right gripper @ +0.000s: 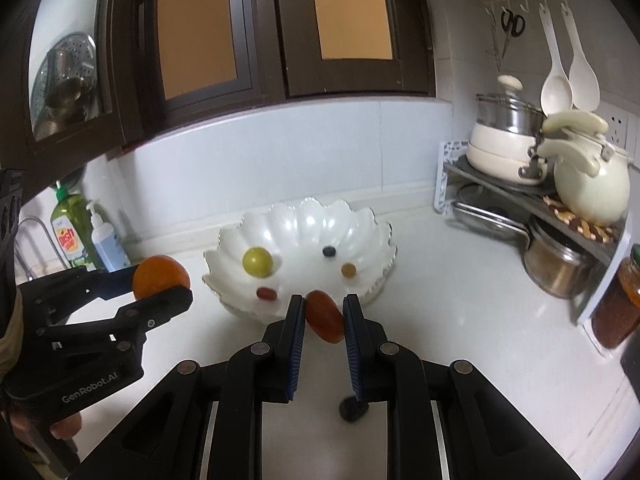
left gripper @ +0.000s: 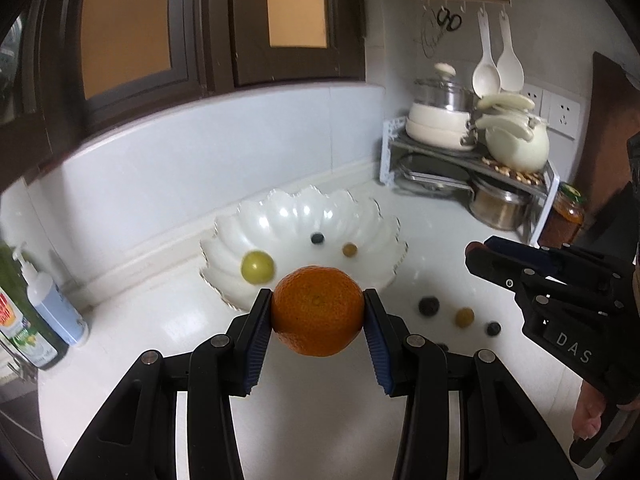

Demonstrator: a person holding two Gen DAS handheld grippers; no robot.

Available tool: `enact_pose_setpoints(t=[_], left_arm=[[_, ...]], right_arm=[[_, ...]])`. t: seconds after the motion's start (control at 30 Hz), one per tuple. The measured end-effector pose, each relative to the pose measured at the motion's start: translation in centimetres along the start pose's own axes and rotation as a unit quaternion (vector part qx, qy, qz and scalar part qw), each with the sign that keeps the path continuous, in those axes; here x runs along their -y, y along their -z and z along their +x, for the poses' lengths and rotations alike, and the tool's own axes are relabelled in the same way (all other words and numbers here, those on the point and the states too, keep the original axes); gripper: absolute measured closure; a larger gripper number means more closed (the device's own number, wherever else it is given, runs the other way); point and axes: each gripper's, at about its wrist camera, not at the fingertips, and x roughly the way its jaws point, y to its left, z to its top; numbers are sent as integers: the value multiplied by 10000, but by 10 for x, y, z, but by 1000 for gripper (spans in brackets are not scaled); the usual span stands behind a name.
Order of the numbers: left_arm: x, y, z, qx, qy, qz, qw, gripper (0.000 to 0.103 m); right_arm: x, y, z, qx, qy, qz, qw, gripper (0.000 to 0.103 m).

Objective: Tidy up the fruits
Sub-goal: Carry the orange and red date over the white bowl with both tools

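Observation:
My left gripper (left gripper: 318, 314) is shut on a round orange (left gripper: 318, 308), held above the white counter just in front of the scalloped white bowl (left gripper: 288, 216). My right gripper (right gripper: 323, 318) is shut on an oblong red tomato (right gripper: 325, 315), also raised before the bowl (right gripper: 304, 220). In the bowl lie a yellow-green fruit (right gripper: 257, 263), a blueberry (right gripper: 329, 251), a small amber fruit (right gripper: 349, 270) and a red oblong fruit (right gripper: 267, 293). On the counter to the right of the bowl lie a dark berry (left gripper: 429, 306), a small yellow fruit (left gripper: 464, 317) and another blueberry (left gripper: 494, 328).
A corner rack (right gripper: 532, 196) with pots and a kettle stands at the back right, with a jar of orange preserve (right gripper: 618, 304) beside it. Dish soap (right gripper: 72, 232) and a pump bottle (right gripper: 106, 240) stand at the left by a faucet. Another dark berry (right gripper: 353, 408) lies under my right fingers.

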Motion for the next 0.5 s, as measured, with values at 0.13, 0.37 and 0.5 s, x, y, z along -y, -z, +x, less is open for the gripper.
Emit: enact_pose_setpoints(t=[0.13, 0.37, 0.5], left_arm=[[-5, -12, 0, 163, -66, -37, 9998, 59], [-12, -32, 4, 314, -120, -109, 9994, 59], [-14, -42, 5, 411, -150, -140, 9989, 59]], right_arm=[[-3, -14, 1, 160, -33, -3, 9999, 82], [-7, -34, 9, 283, -38, -43, 9996, 82], [-5, -42, 17, 255, -123, 79, 9996, 82]])
